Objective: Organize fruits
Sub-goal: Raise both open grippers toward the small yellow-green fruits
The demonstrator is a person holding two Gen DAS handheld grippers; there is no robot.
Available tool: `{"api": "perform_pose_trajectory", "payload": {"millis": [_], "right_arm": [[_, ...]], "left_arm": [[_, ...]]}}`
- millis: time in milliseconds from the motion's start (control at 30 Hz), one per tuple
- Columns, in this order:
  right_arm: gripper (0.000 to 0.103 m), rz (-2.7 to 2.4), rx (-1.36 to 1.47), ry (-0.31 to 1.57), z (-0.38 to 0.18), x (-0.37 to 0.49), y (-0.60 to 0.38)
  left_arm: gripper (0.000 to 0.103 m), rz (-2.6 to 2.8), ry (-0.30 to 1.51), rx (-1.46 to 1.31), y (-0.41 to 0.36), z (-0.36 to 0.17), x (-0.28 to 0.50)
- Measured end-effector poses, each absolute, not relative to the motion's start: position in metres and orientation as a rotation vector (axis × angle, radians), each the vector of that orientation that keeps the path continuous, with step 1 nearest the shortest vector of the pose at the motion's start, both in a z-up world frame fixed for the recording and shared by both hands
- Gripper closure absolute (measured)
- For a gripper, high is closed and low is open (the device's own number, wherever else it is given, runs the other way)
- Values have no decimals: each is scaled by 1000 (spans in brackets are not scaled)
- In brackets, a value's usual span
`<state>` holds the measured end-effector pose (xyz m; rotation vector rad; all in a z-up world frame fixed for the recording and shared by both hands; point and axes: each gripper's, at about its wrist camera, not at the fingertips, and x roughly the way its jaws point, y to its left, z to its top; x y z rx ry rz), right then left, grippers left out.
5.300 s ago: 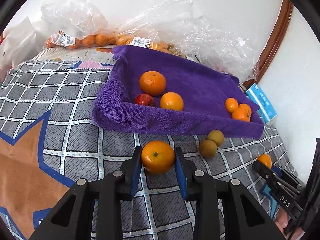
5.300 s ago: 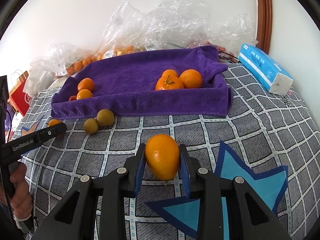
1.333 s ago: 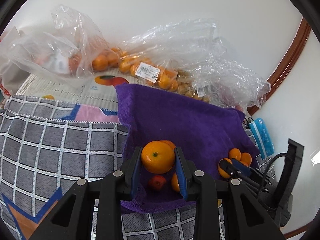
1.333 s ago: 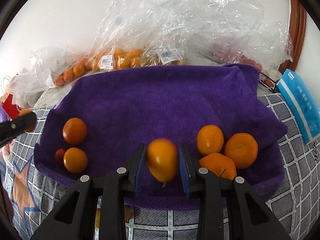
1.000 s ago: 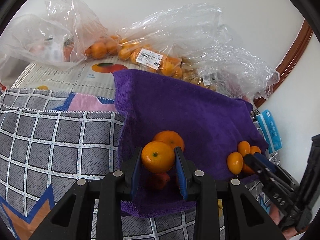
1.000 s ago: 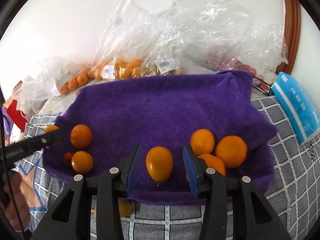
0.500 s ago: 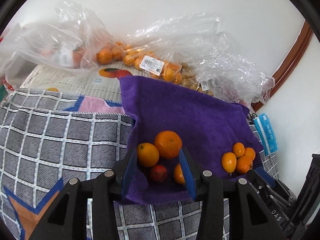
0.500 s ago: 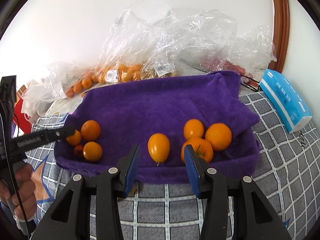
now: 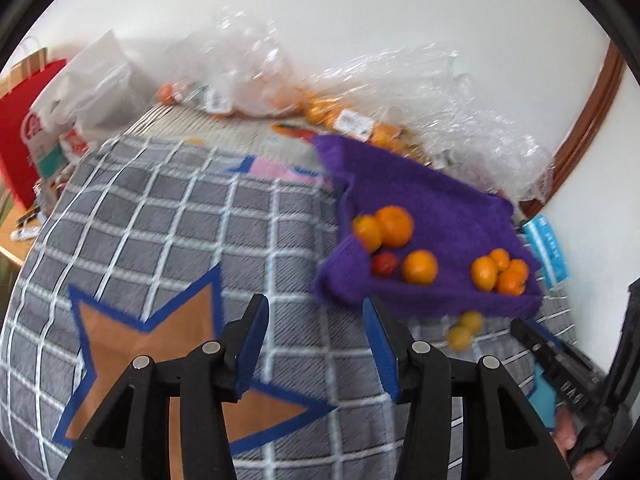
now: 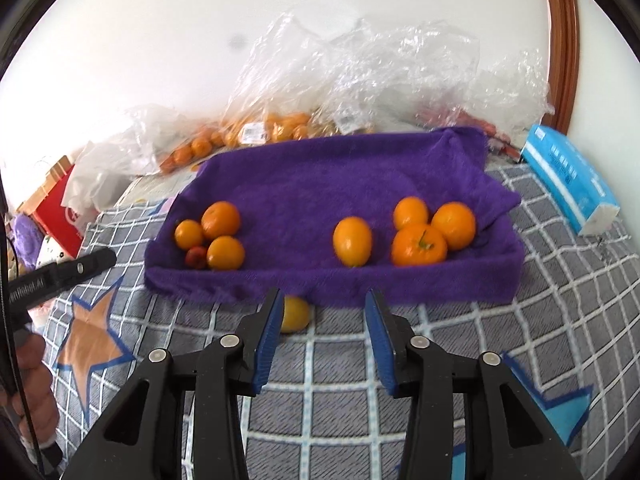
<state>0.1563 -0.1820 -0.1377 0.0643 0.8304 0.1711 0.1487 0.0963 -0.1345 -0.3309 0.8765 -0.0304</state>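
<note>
left gripper [image 9: 316, 344] empty over the checked blanket [image 9: 168, 232], jaws opening. right gripper [image 10: 320, 340] empty, jaws closing, yellow fruit [image 10: 295, 314] just beyond its left finger. oranges [image 10: 352, 241] lie further back on the purple towel [image 10: 320, 168].

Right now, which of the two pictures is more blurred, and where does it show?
Left wrist view: more blurred, the purple towel edges and plastic bags smear. Right wrist view: milder, the oval orange fruit is soft. Both bend straight lines, as on the checked cloth.
</note>
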Motion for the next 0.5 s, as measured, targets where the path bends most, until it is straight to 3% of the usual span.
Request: {"api": "perform_pose_trajectory", "payload": {"millis": [400, 500], "right_arm": [[68, 197, 58, 876, -162, 176, -161], [70, 189, 60, 895, -167, 185, -158]], "left_arm": [[57, -41, 869, -271, 102, -171, 128], [51, -51, 852, -237, 97, -172, 126]]}}
